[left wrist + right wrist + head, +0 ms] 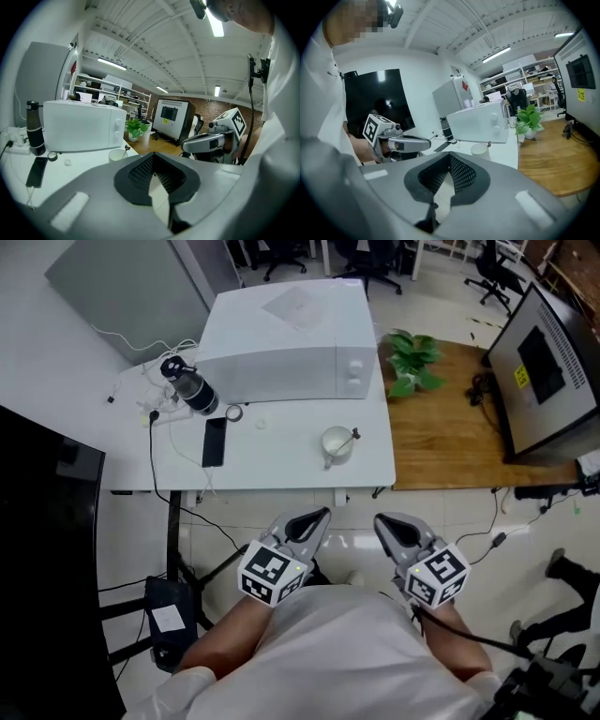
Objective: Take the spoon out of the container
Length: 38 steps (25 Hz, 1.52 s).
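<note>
A white cup [336, 443] stands near the front right of the white table [281, 470], with a spoon [352, 436] leaning out over its right rim. The cup [117, 154] and spoon [126, 148] show small in the left gripper view, and the cup [480, 149] and spoon [489, 144] also show in the right gripper view. My left gripper [319, 517] and right gripper [382, 521] hang side by side close to my body, short of the table's front edge. Both are shut with nothing between the jaws.
A white microwave [291, 338] fills the back of the table. A black bottle [190, 386], a roll of tape [234, 412], a black phone [214, 441] and cables lie at its left. A wooden table [450, 437] with a potted plant [412, 357] and a monitor [544, 362] adjoins on the right.
</note>
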### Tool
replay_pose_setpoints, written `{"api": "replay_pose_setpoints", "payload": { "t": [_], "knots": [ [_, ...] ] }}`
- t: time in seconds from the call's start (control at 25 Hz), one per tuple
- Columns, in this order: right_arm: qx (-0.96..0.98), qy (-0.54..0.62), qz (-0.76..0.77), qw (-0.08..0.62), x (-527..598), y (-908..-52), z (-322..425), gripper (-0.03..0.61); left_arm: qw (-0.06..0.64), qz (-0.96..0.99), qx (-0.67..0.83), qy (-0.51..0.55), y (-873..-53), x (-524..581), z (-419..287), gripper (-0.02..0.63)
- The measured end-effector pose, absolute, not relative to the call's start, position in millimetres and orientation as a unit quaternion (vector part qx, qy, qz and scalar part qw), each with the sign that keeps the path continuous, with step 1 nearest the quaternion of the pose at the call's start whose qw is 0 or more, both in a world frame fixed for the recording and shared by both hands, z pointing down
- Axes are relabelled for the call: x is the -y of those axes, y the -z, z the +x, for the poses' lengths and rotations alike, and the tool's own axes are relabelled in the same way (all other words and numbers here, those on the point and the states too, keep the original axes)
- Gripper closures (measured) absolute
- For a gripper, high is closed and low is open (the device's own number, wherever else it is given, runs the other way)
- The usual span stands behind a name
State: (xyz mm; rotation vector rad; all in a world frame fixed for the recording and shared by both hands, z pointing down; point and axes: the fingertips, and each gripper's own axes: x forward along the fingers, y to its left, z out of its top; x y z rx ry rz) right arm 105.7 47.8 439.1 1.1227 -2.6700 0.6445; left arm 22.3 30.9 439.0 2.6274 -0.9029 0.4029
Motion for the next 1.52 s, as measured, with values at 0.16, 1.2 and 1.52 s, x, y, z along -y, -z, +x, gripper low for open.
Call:
{"api": "replay_pose_setpoints", "payload": {
  "t": [0.16,1.2,1.52],
  "knots": [
    [0.890,-0.214,0.393,0.087,-9,-434,89,0.571,0.163,0.930,0.295,-0.144,-438,7,9,0.609],
    [0.874,-0.223,0.411,0.133,110,-451,75,0.571,0.193,0.933,0.267,-0.143,-451,113,-4,0.609],
    [0.887,-0.222,0.380,0.141,121,-462,80,0.571,0.200,0.921,0.299,-0.152,-457,116,-1,0.609]
  ]
}}
